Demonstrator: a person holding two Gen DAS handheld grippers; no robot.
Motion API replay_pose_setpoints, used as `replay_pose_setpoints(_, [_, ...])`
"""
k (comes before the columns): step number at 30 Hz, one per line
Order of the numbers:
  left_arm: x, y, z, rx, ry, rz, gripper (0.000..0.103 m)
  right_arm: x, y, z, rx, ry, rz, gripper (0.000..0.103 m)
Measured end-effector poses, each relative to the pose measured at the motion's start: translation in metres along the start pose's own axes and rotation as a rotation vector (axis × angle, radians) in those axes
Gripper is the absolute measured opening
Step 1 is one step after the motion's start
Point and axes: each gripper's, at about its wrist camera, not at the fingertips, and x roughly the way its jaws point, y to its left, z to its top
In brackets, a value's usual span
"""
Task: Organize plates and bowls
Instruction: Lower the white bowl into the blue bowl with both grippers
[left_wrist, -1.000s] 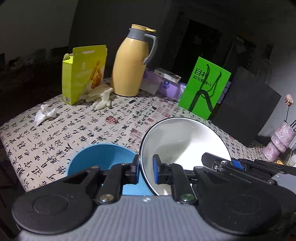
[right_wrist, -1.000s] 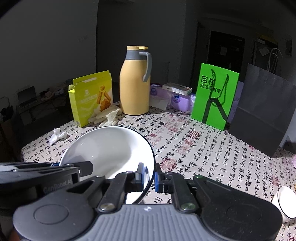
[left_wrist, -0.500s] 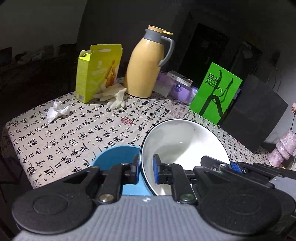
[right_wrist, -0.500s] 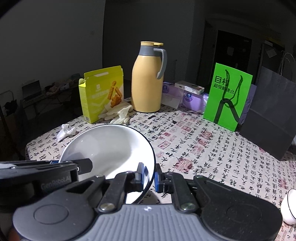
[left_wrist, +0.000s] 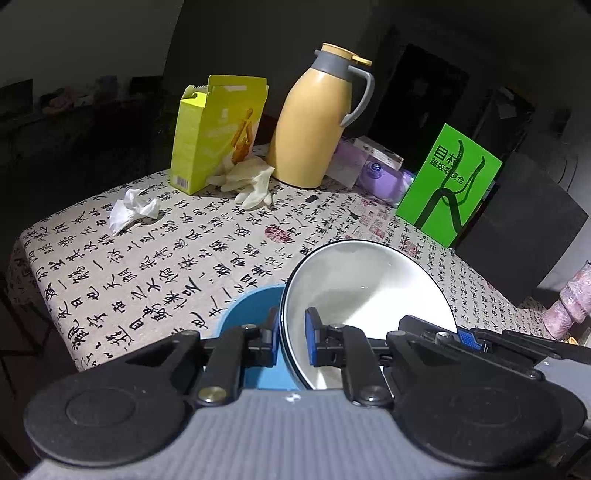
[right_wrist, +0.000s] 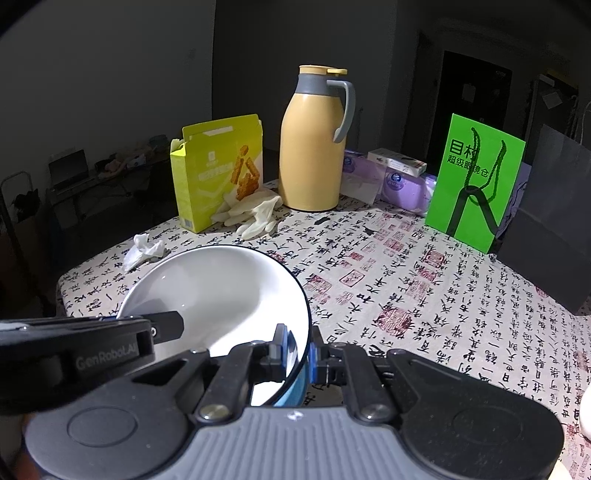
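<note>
White bowl (left_wrist: 365, 291): one, dark-rimmed and empty, tilted, held above the counter (left_wrist: 155, 266) in front of the yellow jug (left_wrist: 314, 122).
Blue bowl (left_wrist: 251, 306): one, just left of and below the white bowl, partly hidden by it; what it holds cannot be seen.
Left hand-held gripper (left_wrist: 290, 341): clenched on the white bowl's left rim, one pad inside, one outside.
Right hand-held gripper (right_wrist: 297, 350): clenched on the white bowl's right rim in the same way.
Grippers counted: two, one on each side of the bowl.
Yellow jug: one, upright at the far edge, grey lid and handle.
Yellow-green carton (right_wrist: 218, 173): one, open-topped, left of the jug.
Pale gloves (right_wrist: 255, 214): a small heap between carton and jug.
Crumpled tissue (right_wrist: 144, 251): one, in front of the carton.
Green bag (right_wrist: 476, 181): one, upright, right of the jug.
Dark bag (right_wrist: 550, 218): one, right of the green bag.
Purple packs (right_wrist: 391, 181): several, behind, between jug and green bag.
</note>
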Motion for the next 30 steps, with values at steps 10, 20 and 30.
replay_pose_setpoints(10, [0.011,0.012,-0.002,-0.010,0.026,0.008,0.014,0.016,0.005,-0.005,0.007,0.030,0.010,0.011])
replay_pose_setpoints(20, [0.024,0.015,-0.004,-0.006,0.058,0.015,0.014,0.031,0.004,-0.010,0.023,0.059,0.020,0.011])
replay_pose_setpoints(30, [0.037,0.018,-0.008,0.005,0.098,0.029,0.014,0.046,0.000,-0.019,0.044,0.093,0.034,0.011])
